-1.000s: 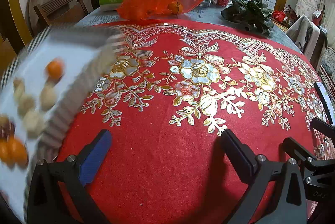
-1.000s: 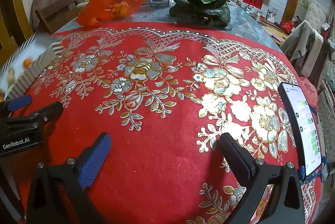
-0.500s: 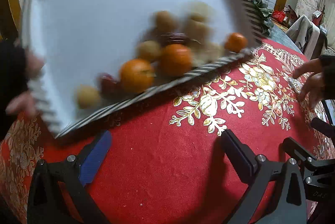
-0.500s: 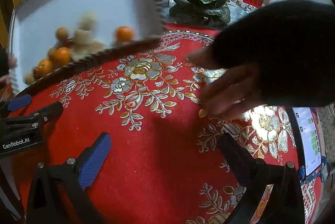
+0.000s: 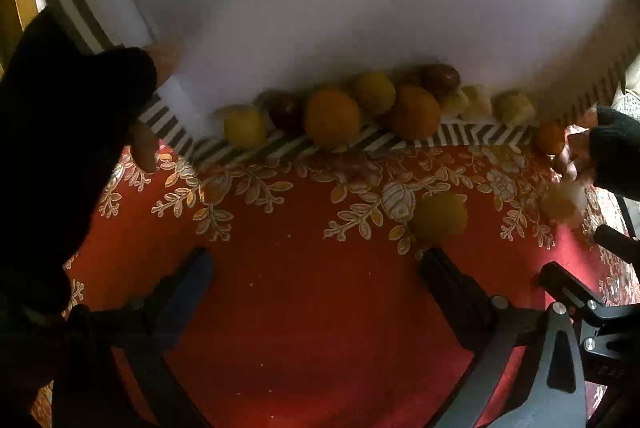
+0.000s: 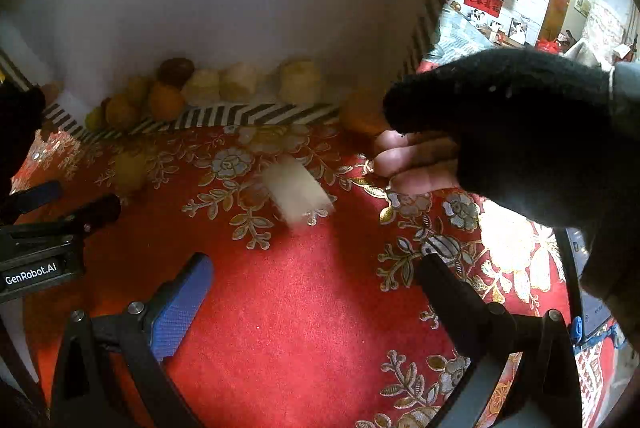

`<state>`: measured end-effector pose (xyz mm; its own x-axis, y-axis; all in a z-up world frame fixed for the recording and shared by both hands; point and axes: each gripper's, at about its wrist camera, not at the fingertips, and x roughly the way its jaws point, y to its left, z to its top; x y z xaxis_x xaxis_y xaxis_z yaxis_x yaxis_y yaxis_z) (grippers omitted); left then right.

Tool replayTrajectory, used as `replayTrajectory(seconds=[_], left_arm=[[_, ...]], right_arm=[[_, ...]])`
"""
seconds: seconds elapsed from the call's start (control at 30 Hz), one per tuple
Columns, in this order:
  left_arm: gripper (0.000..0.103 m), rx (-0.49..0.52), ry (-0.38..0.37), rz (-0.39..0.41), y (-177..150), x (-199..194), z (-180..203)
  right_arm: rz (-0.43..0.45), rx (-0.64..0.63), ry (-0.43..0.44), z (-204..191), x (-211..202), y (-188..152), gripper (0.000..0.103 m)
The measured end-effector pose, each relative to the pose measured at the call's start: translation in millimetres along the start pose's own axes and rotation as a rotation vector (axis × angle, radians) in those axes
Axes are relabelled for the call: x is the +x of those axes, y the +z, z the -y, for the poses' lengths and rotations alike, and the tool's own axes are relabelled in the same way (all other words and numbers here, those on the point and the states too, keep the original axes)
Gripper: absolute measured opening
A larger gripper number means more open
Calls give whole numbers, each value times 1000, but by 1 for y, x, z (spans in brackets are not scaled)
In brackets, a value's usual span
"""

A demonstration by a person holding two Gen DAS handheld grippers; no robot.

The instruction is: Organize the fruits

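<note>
At the bottom of the left wrist view the left gripper lies low over the red embroidered tablecloth, its jaws spread wide with nothing between them. The right gripper, at the bottom of its own view, is likewise spread and empty, its blue pad facing inward.

Just beyond the fingertips, loose pieces are already on the cloth: a blurred yellow fruit right of centre in the left view, and a pale, blocky piece, smeared by motion, at the centre of the right view. A bare hand in a black sleeve reaches in from the right of that frame, close to the pale piece.

Farther up, a white tray with a striped rim is tipped steeply, its floor filling the upper half of both views. The fruit is heaped along its lowered rim: two oranges, a yellow fruit, dark red-brown ones and pale lumps. Another hand grips the tray's edge at the left.

The round fruits look smooth and firm, and will likely roll on the cloth; they are best taken across the widest part with the jaws level, and only once they have come to rest. The pale lumps seem softer and lighter, so a gentle squeeze on their flatter sides should do. The small dark ones may slip out unless centred on the pads.
</note>
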<state>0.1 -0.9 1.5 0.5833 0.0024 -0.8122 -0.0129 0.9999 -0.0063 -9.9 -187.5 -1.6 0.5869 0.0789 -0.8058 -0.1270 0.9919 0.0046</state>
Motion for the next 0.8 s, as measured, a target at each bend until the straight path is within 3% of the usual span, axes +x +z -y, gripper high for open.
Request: replayTrajectory(seconds=[0.8], left_arm=[[103, 0, 0, 0, 0, -2, -1]], right_arm=[[1, 1, 1, 0, 0, 1, 103]])
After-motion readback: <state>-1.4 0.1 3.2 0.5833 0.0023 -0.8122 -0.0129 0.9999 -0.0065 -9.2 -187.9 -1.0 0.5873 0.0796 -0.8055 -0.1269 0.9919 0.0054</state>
